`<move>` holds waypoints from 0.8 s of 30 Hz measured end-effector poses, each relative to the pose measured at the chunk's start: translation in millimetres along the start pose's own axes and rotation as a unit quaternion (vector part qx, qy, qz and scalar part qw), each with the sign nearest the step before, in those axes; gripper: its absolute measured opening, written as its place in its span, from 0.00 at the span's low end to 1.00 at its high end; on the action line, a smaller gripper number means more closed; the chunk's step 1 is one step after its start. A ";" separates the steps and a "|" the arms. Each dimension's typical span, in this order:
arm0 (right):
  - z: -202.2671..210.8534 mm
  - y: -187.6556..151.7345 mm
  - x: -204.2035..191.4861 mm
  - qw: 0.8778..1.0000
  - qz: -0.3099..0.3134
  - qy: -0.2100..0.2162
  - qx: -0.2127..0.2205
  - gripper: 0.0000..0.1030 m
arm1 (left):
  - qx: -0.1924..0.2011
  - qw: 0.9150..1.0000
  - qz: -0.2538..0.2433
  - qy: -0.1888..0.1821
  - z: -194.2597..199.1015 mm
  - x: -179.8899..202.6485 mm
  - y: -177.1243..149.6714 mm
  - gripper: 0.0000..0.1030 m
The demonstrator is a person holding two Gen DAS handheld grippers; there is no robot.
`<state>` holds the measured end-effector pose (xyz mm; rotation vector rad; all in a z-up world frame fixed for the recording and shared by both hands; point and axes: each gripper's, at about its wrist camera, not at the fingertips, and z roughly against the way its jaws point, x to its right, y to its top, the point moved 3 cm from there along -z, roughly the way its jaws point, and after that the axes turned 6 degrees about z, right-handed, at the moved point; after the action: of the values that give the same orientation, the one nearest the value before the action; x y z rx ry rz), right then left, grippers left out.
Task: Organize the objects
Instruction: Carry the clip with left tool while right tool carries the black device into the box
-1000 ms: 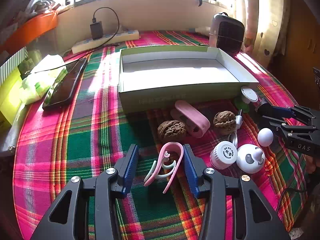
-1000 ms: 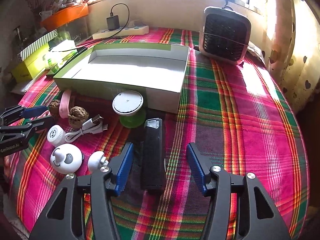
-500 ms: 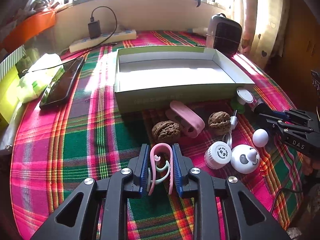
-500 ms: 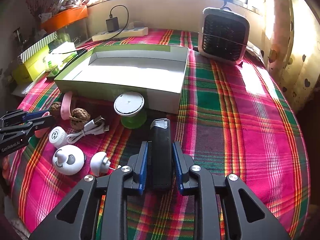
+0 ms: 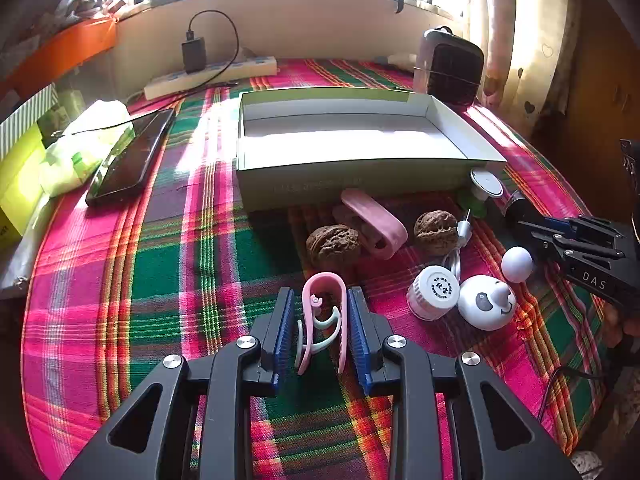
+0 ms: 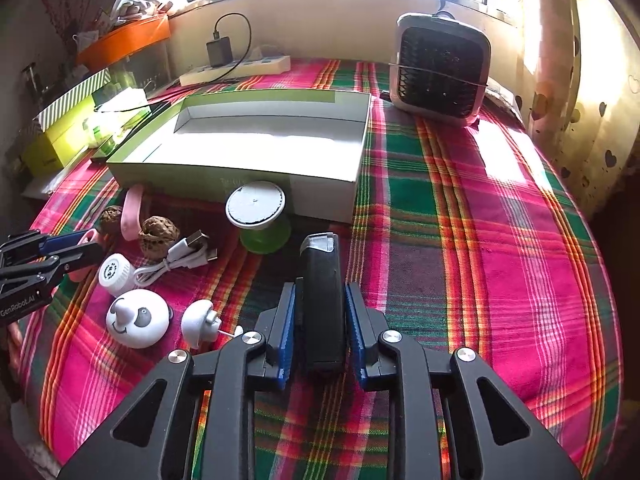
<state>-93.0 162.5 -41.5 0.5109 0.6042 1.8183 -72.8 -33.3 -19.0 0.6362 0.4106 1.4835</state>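
My left gripper [image 5: 320,304] is shut on a pink clip [image 5: 323,312] with a pale green inner piece, low over the plaid cloth. My right gripper [image 6: 320,300] is shut on a black rectangular device [image 6: 322,296] with a silver tip. An open, empty green-and-white box [image 5: 320,188] [image 6: 224,176] stands beyond both. In front of it lie two walnuts [image 5: 334,242], a pink band [image 5: 372,220], a white cap [image 5: 434,290], a panda figure [image 5: 486,306], a white ball piece [image 5: 517,264], a USB cable [image 6: 176,258] and a green spool [image 6: 258,216].
A phone [image 5: 128,160], tissue pack [image 5: 80,148] and yellow-green boxes [image 5: 16,176] lie at the left. A power strip [image 5: 208,76] with charger sits at the back. A small fan heater [image 6: 440,72] stands at the back right. The table edge curves close on the right.
Both grippers went from open to shut, the left around the pink clip and the right around the black device. Both have since shifted little.
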 end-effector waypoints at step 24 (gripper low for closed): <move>15.4 9.3 3.7 1.000 -0.010 0.006 0.014 0.24 | 0.019 1.000 0.009 -0.012 18.9 -1.9 22.7 0.20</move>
<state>-91.6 165.9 -23.5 0.5116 0.6420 1.7968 -79.0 -38.5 9.5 0.6894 0.4153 1.4866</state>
